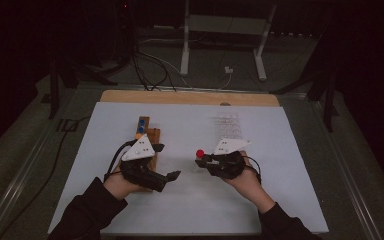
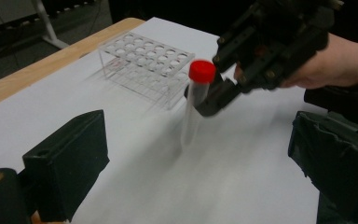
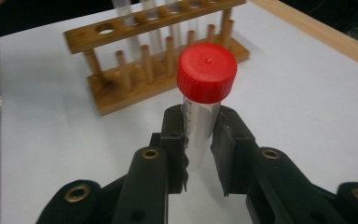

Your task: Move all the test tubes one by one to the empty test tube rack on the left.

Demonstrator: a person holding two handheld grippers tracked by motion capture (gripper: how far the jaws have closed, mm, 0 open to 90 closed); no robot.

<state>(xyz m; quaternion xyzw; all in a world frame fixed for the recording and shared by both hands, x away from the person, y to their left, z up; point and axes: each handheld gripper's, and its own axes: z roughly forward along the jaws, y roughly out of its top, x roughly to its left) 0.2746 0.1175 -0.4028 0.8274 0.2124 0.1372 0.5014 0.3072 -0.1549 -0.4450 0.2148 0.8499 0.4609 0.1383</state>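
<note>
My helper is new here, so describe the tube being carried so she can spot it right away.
On the white sheet, look between the wooden rack and the clear rack. The tube stands upright in the right hand-held gripper. Unlike the blue-capped tubes in the wooden rack, its cap is red.

Looks like a lab bench setup from where I'm driving, w/ a dark room round it. Evidence: clear plastic tube rack (image 2: 144, 63) w/ rows of holes, wooden test-tube rack (image 3: 154, 60) w/ pegs and glass tubes, plus a red-capped sample tube (image 3: 204, 100). All sit on a white sheet (image 1: 260, 200) over a wooden table (image 1: 190, 97). Behind it I see metal stand legs (image 1: 185, 45), cables (image 1: 147, 67) on a grey floor, i.e. a test/recording rig, not a home or shop.
</note>
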